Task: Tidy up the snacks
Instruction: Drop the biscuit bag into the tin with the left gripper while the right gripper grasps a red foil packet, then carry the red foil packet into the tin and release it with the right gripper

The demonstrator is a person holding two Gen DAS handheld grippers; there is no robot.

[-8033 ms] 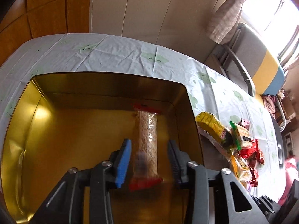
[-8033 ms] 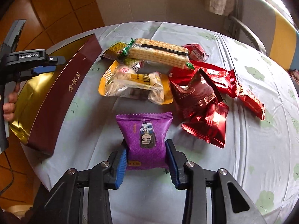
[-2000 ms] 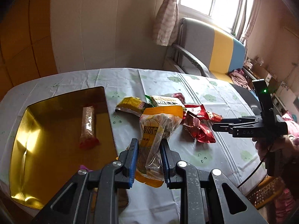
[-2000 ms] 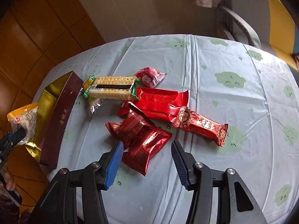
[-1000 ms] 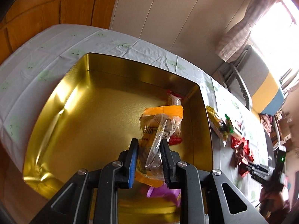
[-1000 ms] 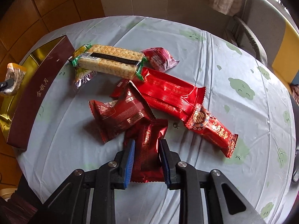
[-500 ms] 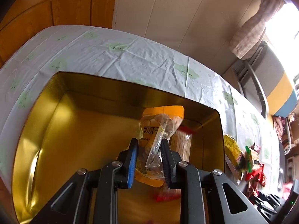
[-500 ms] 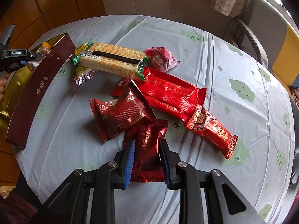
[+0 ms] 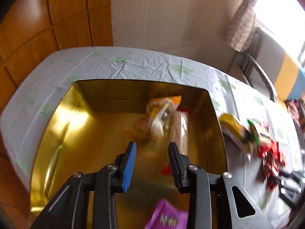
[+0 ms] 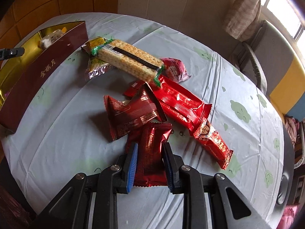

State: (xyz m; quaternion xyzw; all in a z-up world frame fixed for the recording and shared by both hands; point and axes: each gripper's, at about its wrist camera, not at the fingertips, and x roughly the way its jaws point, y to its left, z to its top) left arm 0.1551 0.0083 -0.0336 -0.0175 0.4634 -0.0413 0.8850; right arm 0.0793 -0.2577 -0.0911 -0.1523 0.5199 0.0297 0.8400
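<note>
Dark red packet (image 10: 150,152) between right gripper (image 10: 149,164) fingers

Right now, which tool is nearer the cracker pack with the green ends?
Right. The right tool sits at the pile holding the cracker pack; the left tool is over the gold box.

box (image 9: 57,126): shiny gold inside, dark maroon outside with gold characters
counter (image 10: 63,139): pale blue-white cloth with green cloud shapes
my left hand-held gripper (image 9: 151,164): black, one blue pad at 9 o'clock, one black pad at 3 o'clock
orange bag (image 9: 162,112): orange and clear, blurred
purple packet (image 9: 167,219): purple, at 6 o'clock in the box
dark red packet (image 10: 149,156): glossy dark red, white lettering, between my right hand-held gripper (image 10: 149,167) pads
cracker pack (image 10: 129,62): tan crackers, black stripe, green ends
long wrappers (image 10: 181,103): bright red foil
</note>
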